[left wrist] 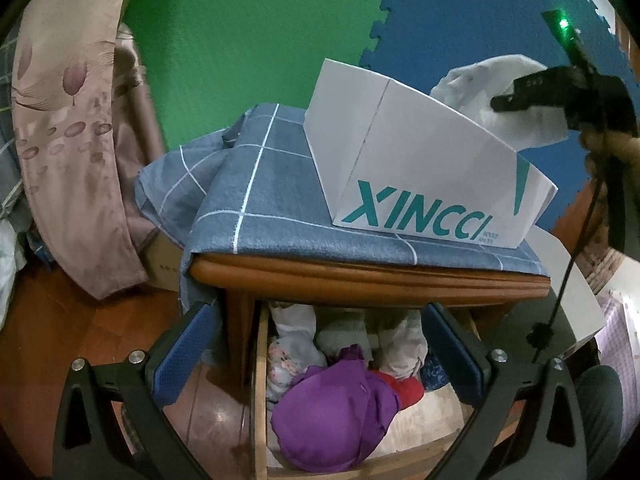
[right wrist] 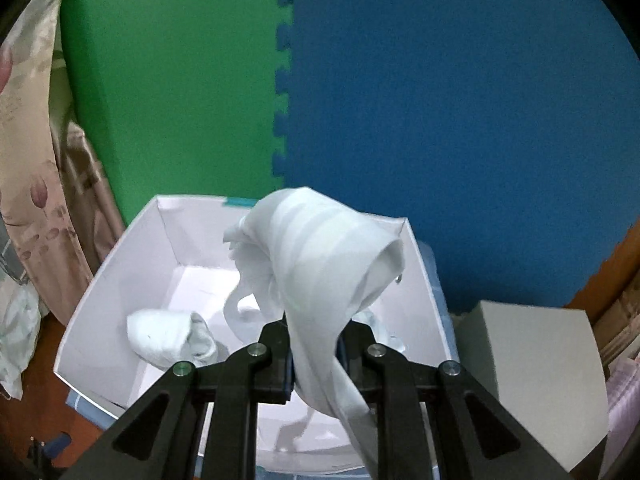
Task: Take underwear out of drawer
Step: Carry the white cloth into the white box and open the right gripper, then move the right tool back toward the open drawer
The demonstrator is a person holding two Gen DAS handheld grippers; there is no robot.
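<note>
My right gripper [right wrist: 314, 356] is shut on a white piece of underwear [right wrist: 320, 248], which hangs over the open white box [right wrist: 116, 264]. A rolled white garment [right wrist: 168, 336] lies on the box floor. In the left wrist view that same right gripper [left wrist: 516, 98] holds the white underwear [left wrist: 480, 84] above the far side of the white box [left wrist: 420, 152]. My left gripper [left wrist: 320, 356] stands open over the pulled-out drawer [left wrist: 262, 360] of the wooden nightstand. Inside lie a purple garment [left wrist: 336, 412], a red one [left wrist: 404, 388] and several pale pieces.
The box rests on a blue checked cloth [left wrist: 280, 184] covering the nightstand top. A pink flowered curtain [left wrist: 68, 128] hangs at the left. A grey-white carton [right wrist: 536, 360] stands to the right of the box. Green and blue foam mats [right wrist: 440, 100] cover the wall behind.
</note>
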